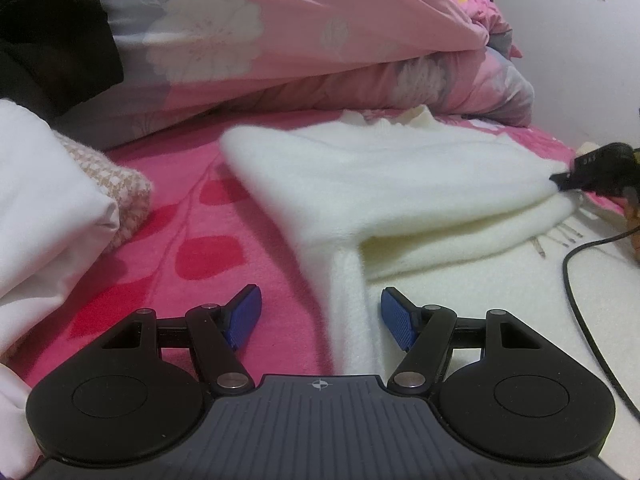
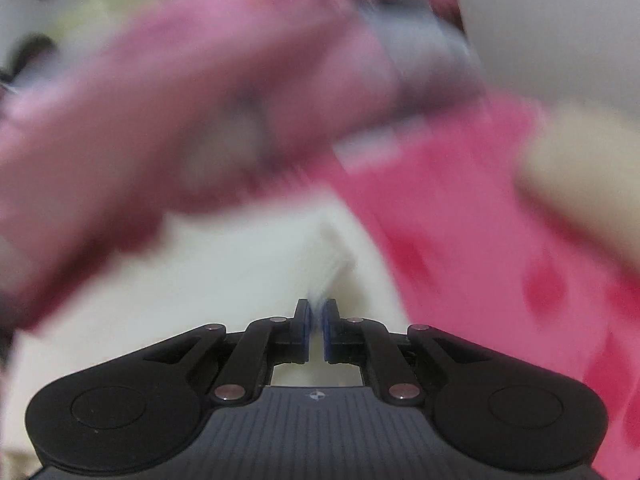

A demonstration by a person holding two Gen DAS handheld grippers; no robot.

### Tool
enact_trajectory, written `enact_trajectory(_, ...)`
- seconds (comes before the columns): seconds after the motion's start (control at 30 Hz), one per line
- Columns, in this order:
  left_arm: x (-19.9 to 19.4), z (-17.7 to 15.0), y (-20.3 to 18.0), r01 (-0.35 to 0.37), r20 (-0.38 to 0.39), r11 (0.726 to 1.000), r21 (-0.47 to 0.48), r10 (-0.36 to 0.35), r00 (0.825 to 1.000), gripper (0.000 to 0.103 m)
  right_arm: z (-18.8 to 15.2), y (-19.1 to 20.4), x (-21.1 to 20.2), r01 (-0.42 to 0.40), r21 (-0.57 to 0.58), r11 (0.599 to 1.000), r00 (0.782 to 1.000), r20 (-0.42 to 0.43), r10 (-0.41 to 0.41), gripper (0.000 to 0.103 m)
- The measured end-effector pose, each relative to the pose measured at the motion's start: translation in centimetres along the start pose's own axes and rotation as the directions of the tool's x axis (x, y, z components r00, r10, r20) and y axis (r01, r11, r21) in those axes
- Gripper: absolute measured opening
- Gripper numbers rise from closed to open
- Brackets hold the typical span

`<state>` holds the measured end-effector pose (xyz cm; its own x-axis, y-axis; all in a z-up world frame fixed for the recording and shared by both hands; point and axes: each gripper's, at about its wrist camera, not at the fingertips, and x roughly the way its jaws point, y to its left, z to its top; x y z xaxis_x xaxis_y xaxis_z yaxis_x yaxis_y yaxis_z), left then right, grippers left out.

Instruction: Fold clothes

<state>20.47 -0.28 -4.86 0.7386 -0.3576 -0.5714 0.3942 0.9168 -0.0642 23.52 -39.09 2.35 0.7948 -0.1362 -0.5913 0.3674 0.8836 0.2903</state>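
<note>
A fluffy cream sweater (image 1: 380, 184) lies on the pink bed sheet (image 1: 192, 240), its collar toward the quilt and one sleeve (image 1: 352, 304) running down between my left gripper's blue pads. My left gripper (image 1: 320, 316) is open, astride that sleeve without pinching it. At the sweater's far right edge my right gripper (image 1: 576, 176) appears as a black shape gripping the fabric. In the blurred right wrist view my right gripper (image 2: 317, 320) is shut on a raised fold of the cream sweater (image 2: 224, 280).
A pink floral quilt (image 1: 280, 40) is heaped behind the sweater. White and checked folded clothes (image 1: 60, 200) sit at the left, with a black garment (image 1: 52, 40) above them. A black cable (image 1: 580, 300) runs over a cream blanket (image 1: 500, 280) at the right.
</note>
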Motion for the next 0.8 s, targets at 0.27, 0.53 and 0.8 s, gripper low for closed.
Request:
enact_trajectory(0.27,0.0,0.0,0.0,0.001,0.0,1.0,0.0,-0.001,1.0,0.067,2.4,1.3,-3.1,-0.036,-0.065,0.997,0.992,0.115,0.043,0.005)
enact_trajectory(0.53,0.0,0.0,0.2,0.009,-0.001,1.0,-0.01,-0.009,1.0,0.067,0.1,0.8,-1.4,0.02,-0.066,0.998,1.0,0.011,-0.019,0.01)
enact_trajectory(0.8,-1.2,0.3,0.7,0.073,0.038,0.997,-0.034,-0.071,0.997,0.066,0.0,10.2,-5.1,-0.086,-0.317,0.945,0.994,0.042,0.104,0.013)
